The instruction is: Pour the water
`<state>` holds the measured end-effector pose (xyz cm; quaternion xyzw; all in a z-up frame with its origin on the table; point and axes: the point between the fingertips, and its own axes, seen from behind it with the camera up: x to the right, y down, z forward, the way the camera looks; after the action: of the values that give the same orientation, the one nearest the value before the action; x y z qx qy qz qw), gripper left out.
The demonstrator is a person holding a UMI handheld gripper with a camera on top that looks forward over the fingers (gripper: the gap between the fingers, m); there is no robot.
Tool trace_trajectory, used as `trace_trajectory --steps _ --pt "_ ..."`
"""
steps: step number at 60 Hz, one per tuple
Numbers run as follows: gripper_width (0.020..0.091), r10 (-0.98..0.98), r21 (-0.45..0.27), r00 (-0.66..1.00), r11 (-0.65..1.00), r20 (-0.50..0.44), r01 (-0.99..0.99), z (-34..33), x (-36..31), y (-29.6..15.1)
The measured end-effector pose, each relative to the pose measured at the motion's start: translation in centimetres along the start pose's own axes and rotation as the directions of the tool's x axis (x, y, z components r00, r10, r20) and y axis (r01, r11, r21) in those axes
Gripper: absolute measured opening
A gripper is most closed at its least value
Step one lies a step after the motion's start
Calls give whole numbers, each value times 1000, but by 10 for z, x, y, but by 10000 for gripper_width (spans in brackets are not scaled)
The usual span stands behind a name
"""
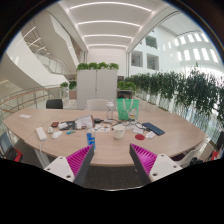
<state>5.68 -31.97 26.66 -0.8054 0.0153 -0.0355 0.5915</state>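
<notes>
Your gripper (pixel 112 163) hangs over the near edge of the long wooden table (pixel 110 148) with its fingers wide apart and nothing between them, and scattered papers (pixel 82 124), a blue cup (pixel 91 140) and a red cup (pixel 119 130) lie ahead. A green pitcher (pixel 127 105) stands at the far side beyond that clutter, though its contents can't be made out. Beyond it rise white cabinets (pixel 97 83) topped with plants, a plant row (pixel 190 92) and an atrium.

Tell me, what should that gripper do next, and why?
Probably move forward toward the table. The gripper is open and holds nothing, and the green container and other items sit well beyond its fingers, too far to grasp.
</notes>
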Motion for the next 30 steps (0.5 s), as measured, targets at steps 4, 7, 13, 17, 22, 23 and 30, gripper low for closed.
trace_trajectory --steps 4,7,13,17,22,23,30 --pt "802 -10 10 1000 1000 15 10 6 -9 8" --pt "800 -16 10 1000 1000 16 16 11 -27 6" --pt "799 -23 37 998 999 54 21 37 -52 13" --pt "799 -28 60 997 998 79 23 62 -69 19" --pt "799 -28 66 994 998 103 22 102 -89 34" --pt "799 -27 66 994 998 108 20 111 -94 36" --pt "800 -12 68 992 998 125 3 182 -118 53"
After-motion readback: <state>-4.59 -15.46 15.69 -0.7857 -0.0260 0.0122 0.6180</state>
